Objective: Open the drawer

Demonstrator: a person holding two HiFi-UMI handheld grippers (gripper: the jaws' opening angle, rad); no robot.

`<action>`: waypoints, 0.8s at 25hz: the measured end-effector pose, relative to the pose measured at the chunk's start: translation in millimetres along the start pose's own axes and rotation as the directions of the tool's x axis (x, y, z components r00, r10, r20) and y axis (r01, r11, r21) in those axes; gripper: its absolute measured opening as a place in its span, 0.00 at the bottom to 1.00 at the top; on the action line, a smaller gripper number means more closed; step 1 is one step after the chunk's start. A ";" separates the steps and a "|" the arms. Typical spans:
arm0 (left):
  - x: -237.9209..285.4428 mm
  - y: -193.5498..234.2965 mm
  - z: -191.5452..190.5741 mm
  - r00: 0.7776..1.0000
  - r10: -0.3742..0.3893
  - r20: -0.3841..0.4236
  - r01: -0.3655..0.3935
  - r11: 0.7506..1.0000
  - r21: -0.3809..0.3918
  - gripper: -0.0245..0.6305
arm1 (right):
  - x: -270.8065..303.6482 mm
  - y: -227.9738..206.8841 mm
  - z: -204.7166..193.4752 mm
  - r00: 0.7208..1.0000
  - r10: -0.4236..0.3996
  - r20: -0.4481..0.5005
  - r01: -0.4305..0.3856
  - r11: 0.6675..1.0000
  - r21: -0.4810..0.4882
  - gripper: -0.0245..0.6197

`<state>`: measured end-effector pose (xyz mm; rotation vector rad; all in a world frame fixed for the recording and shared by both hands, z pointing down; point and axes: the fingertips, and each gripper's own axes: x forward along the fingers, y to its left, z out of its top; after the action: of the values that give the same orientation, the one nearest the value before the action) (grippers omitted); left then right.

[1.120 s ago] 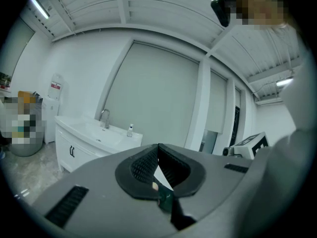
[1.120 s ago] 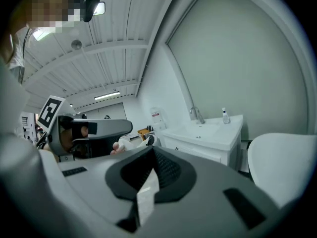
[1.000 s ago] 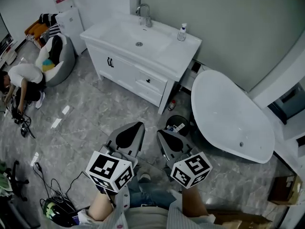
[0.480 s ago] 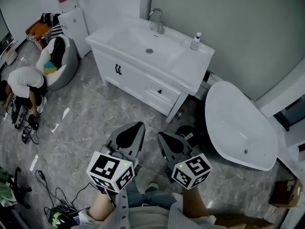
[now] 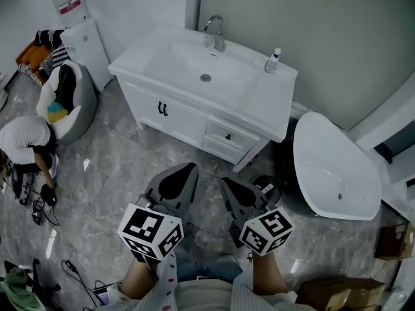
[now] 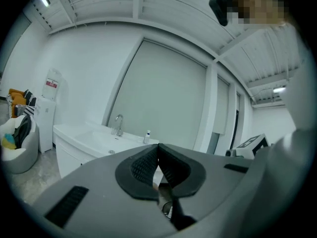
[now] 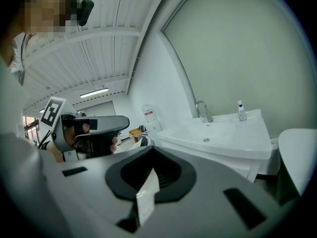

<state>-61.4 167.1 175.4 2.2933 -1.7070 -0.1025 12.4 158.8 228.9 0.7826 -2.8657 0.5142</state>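
Stands on a grey marbled floor [image 5: 130, 167], facing a white vanity [image 5: 259, 102]; holds left gripper [image 5: 189, 168] and right gripper [image 5: 225, 183] low and side by side, both aimed toward the vanity's front, well apart from it and touching nothing there. Holds the left one clenched, ribbed pads [image 6: 143, 165] pressed together at the tip with nothing between. Holds the right one clenched too, with a pale strip [image 7: 147, 192] standing along the seam of its pads; cannot tell what that is.

Finds the drawer [image 5: 238, 137] in the vanity's front at the right end, just right of two doors [image 5: 162, 109]; fully shut, flush with the front, one dark knob [image 5: 228, 135] at its middle; a lower drawer [image 5: 222, 150] just beneath it, shut as well.

Sees in the top a sink [image 5: 188, 67]; a faucet [image 5: 216, 31] at its back edge; a small bottle [image 5: 273, 60] upright to the right of that, near the wall.

Sees a white tub [image 5: 334, 167] near the vanity's right end; at far left a grey beanbag [image 5: 81, 112], a white dispenser [image 5: 81, 44] behind it against the wall, and a person [image 5: 23, 138] crouched on the floor.
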 end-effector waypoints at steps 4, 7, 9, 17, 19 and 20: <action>6.5 28.7 5.8 0.999 -0.049 -0.020 0.049 0.999 0.003 0.06 | 20.4 1.7 0.0 0.998 -0.066 0.020 0.066 0.997 0.028 0.05; 14.2 39.4 7.0 0.996 -0.078 -0.034 0.079 0.997 0.007 0.06 | 20.8 -2.9 -4.9 0.993 -0.119 0.015 0.118 0.991 0.055 0.05; 21.9 43.2 5.5 0.995 -0.093 -0.045 0.093 0.996 0.009 0.06 | 17.3 -12.1 -9.7 0.987 -0.158 0.006 0.157 0.985 0.078 0.05; 59.6 49.4 -12.2 0.987 -0.130 -0.089 0.129 0.991 -0.018 0.06 | 20.6 -53.7 -21.6 0.973 -0.228 -0.026 0.229 0.965 0.124 0.05; 71.6 50.2 -14.5 0.987 -0.133 -0.095 0.132 0.991 -0.014 0.06 | 28.2 -64.5 -20.2 0.975 -0.220 -0.028 0.222 0.967 0.126 0.05; 77.6 51.1 -14.5 0.986 -0.135 -0.097 0.134 0.991 -0.013 0.06 | 33.0 -69.8 -18.6 0.976 -0.216 -0.030 0.218 0.968 0.125 0.05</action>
<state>-82.3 82.7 211.2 2.3664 -1.5021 -0.0220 20.5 93.4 273.4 1.0915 -2.7075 0.6743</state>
